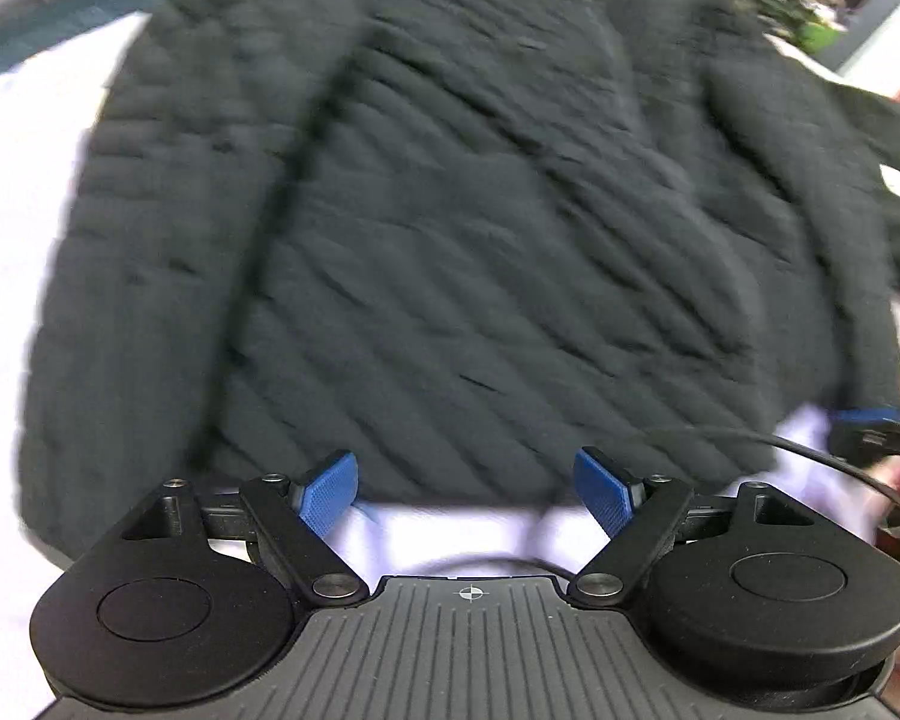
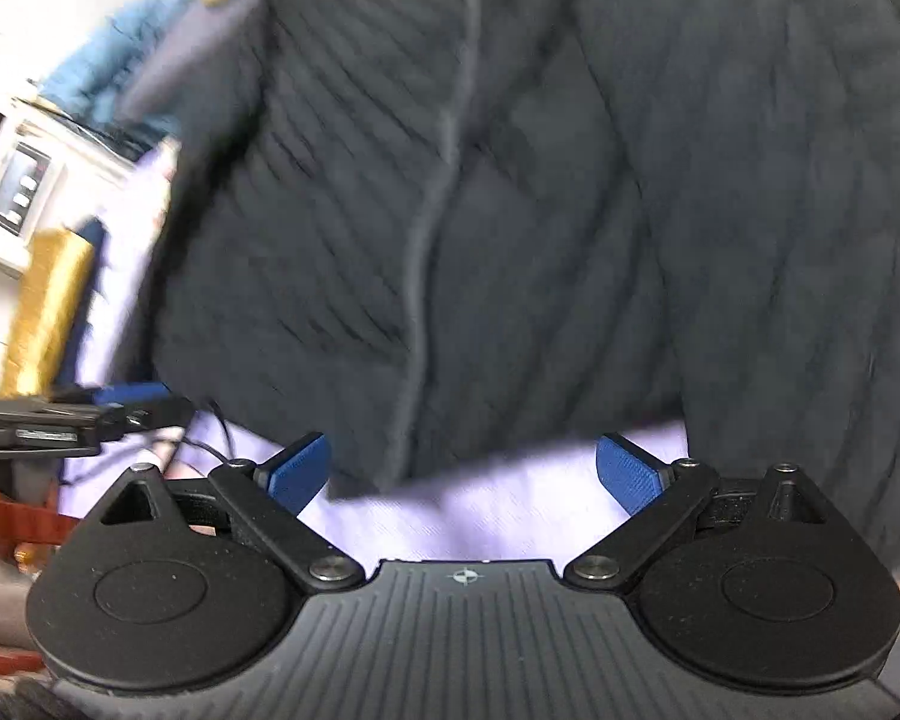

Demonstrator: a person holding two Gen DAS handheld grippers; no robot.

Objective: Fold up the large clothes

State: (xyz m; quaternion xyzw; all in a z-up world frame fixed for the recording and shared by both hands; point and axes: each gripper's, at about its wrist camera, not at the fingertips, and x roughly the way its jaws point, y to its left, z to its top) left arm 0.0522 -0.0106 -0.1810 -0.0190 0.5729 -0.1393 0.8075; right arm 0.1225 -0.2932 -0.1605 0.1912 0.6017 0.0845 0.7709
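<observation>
A dark quilted jacket (image 1: pixel 480 228) is lying spread on the white worktop (image 1: pixel 6 252), filling most of both views. Its fabric is puffy and stitched in slanting channels, and a raised seam or zip (image 2: pixel 432 228) is running down its middle in my right view. A sleeve is lying along the body at 9 o'clock in my left view, and another is trailing off at 3 o'clock. Everything is looking blurred.

My left claw (image 1: pixel 467 489) is standing wide open, its blue ribbed pads (image 1: pixel 329 489) well apart and holding nothing; the jacket's hem is lying just beyond the tips at 12 o'clock, with a strip of white worktop showing between the pads.

My right claw (image 2: pixel 467 471) is gaping just as wide and is empty too, near the hem, whose corner is dipping between its pads. My other claw's blue tip is showing at 9 o'clock there.
</observation>
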